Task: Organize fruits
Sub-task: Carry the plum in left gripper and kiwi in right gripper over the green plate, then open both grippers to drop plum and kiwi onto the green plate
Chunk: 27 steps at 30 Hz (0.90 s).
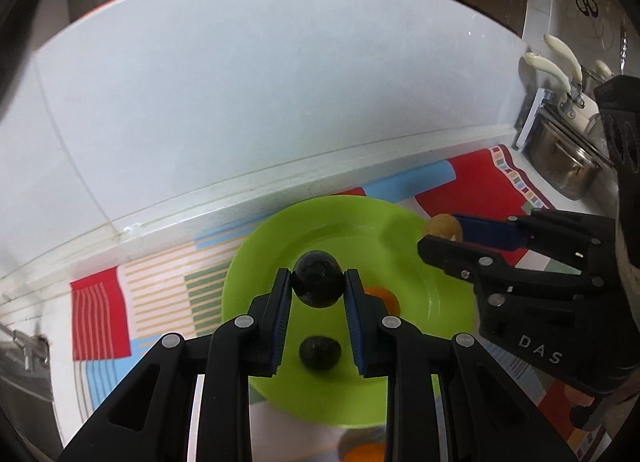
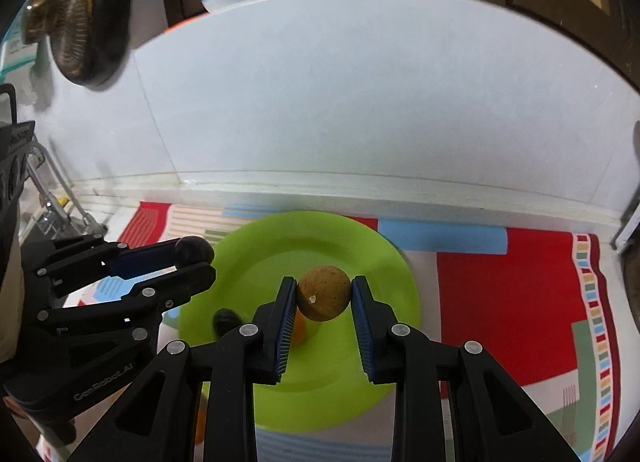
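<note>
A lime green plate (image 1: 436, 302) (image 2: 360, 374) lies on a colourful mat. My left gripper (image 1: 318, 282) is shut on a dark round fruit (image 1: 318, 280) and holds it above the plate; it shows in the right wrist view (image 2: 195, 250) too. My right gripper (image 2: 324, 294) is shut on a brown round fruit (image 2: 324, 294), held above the plate; it also shows in the left wrist view (image 1: 442, 226). On the plate lie another dark fruit (image 1: 320, 352) (image 2: 226, 320) and an orange fruit (image 1: 384, 298) (image 2: 300, 328).
The mat (image 2: 512, 294) lies against a white tiled wall (image 1: 260, 102). Steel pots with cream handles (image 1: 568, 158) stand at the right. A tap and sink fittings (image 2: 56, 202) are at the left. Another orange fruit (image 1: 364, 452) lies in front of the plate.
</note>
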Each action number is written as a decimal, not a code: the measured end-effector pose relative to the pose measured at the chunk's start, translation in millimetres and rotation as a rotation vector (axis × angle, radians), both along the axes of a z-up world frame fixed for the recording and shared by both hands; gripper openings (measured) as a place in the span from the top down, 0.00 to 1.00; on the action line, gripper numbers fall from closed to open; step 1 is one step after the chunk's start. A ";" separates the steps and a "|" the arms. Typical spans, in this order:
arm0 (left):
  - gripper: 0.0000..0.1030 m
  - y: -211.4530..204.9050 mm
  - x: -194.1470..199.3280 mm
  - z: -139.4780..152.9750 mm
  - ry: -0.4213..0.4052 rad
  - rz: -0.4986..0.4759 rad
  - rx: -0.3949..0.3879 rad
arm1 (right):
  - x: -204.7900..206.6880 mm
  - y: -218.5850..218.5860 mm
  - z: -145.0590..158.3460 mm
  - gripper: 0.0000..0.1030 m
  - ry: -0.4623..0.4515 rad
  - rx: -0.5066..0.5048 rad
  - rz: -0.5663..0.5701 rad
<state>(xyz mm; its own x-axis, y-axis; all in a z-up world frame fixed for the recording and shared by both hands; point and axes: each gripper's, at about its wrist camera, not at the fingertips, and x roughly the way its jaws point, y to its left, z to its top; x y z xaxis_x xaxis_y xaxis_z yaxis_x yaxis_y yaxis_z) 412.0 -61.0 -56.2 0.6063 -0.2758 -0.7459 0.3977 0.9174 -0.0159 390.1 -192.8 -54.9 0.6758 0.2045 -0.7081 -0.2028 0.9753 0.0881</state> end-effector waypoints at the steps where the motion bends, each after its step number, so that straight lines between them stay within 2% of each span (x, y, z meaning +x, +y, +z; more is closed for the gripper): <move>1: 0.74 -1.4 3.5 -2.2 0.003 -0.006 0.002 | 4.4 -1.0 -3.9 0.72 0.011 0.004 -0.001; 15: 0.74 -11.9 36.1 -36.0 0.086 -0.028 0.024 | 30.7 -4.4 -32.3 0.72 0.065 0.005 -0.007; 17: 0.73 -12.5 37.5 -36.7 0.086 -0.025 0.025 | 31.6 -4.9 -34.0 0.72 0.066 0.006 -0.009; 20: 0.62 -11.1 36.9 -35.0 0.077 -0.017 0.023 | 31.1 -5.5 -34.8 0.71 0.063 0.007 -0.012; 23: 0.62 -9.8 32.0 -30.4 0.057 -0.007 0.039 | 27.3 -7.5 -33.2 0.65 0.054 0.009 -0.024; 27: 0.60 -2.4 21.0 -18.8 0.038 0.016 0.023 | 17.1 -9.8 -25.0 0.65 0.034 0.012 -0.033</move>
<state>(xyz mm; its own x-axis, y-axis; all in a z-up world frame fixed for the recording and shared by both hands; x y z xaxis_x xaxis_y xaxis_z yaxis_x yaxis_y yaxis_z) 433.0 -63.4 -75.0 0.5815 -0.2487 -0.7746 0.3820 0.9241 -0.0100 407.2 -202.6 -79.9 0.6579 0.1912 -0.7284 -0.1669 0.9802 0.1066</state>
